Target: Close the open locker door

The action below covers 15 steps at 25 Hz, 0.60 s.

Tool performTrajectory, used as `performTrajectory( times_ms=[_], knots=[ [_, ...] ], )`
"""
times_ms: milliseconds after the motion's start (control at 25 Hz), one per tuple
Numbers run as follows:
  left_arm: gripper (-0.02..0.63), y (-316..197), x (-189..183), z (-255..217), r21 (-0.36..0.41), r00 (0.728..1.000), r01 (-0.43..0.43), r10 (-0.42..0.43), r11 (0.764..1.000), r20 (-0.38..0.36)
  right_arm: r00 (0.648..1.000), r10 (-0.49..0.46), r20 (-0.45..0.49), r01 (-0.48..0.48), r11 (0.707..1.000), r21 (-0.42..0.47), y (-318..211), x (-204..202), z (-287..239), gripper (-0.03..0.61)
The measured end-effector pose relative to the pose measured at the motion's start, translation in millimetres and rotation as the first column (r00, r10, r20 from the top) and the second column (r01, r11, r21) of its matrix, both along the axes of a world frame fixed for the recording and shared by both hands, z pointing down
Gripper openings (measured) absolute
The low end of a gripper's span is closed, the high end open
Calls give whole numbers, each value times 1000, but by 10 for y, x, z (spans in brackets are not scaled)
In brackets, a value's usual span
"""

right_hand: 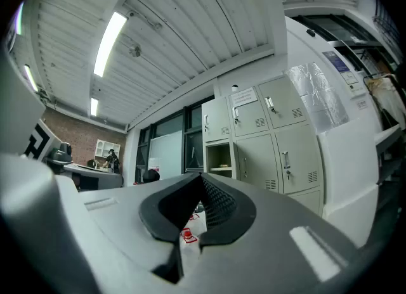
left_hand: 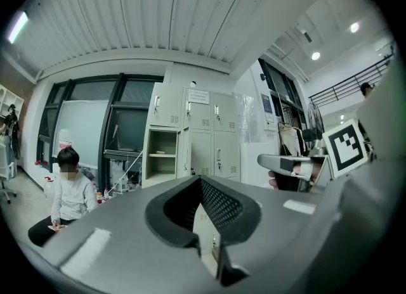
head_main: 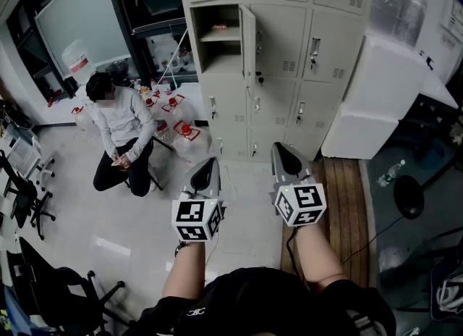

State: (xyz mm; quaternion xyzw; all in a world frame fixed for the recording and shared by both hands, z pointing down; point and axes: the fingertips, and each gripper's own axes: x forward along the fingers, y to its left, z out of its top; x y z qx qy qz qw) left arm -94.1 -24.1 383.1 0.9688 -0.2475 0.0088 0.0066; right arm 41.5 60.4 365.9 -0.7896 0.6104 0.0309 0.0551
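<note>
Left tool point(head_main: 208, 164) and right tool point(head_main: 284, 152): jaws together, nothing held, well short of the door point(head_main: 248, 43) at 12 o'clock. Likely set for pushing.

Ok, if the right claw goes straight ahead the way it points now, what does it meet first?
Likely nothing nearby: the way looks free up to the locker bank, about at its open compartment; depth is unclear.

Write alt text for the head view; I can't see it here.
A beige locker bank stands ahead with one upper-left door swung open, showing a shelf inside. The left tool and right tool, both shut and empty, point toward it side by side from some way back. A person sits low at the left.
</note>
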Motion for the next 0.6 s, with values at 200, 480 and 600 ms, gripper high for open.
performTrajectory(
  times_ms=[200, 480, 600],
  knots=[
    [0, -38, -53, -18, 2, 1000, -6, 6, 1000, -3, 1000, 15, 1, -15, 999, 30, -4, -49, -58, 11],
    [0, -130, -172, -19, 5, 999, -33, 33, 999, 0, 999, 45, -17, -44, 999, 21, -91, -207, -82, 11],
    [0, -161, -248, 15, 9, 999, -48, 48, 999, 5, 998, 60, -12, -60, 998, 11, -135, -292, -29, 11]
  ],
)
